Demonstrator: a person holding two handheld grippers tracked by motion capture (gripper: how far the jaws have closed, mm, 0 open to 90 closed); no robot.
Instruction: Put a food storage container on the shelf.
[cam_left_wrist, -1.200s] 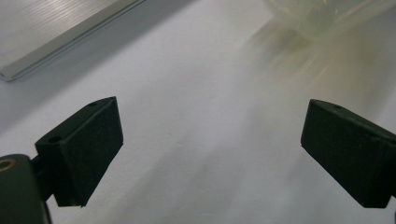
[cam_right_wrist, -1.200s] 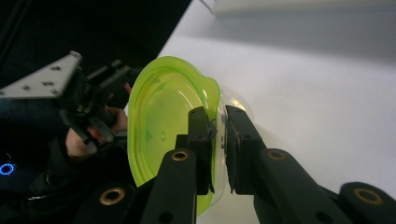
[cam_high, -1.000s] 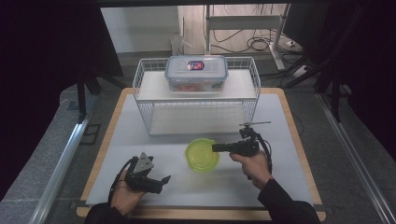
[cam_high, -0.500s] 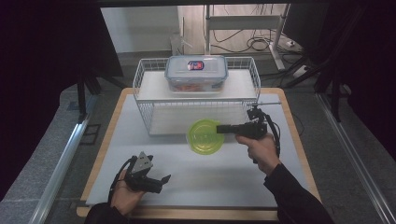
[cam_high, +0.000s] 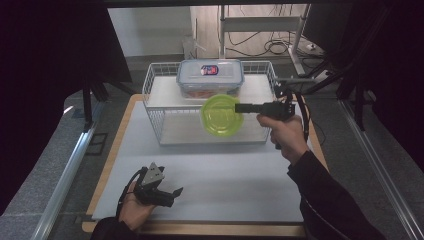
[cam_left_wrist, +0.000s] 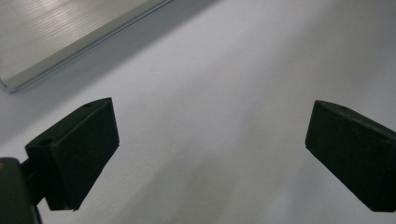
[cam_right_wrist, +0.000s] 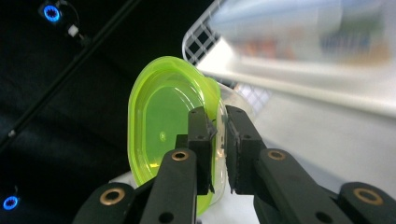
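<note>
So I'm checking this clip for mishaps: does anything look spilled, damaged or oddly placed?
Nothing looks spilled or broken. The green bowl is tipped on edge in the air in front of the wire basket, the right claw pinching its rim. The lidded container sits level in the basket. The left claw rests open by the table's near edge.

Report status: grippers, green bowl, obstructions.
Right gripper shut on green bowl rim, bowl lifted, tilted, in front of wire rack. Left gripper open, low over table mat. Lidded container occupies rack's top shelf.
</note>
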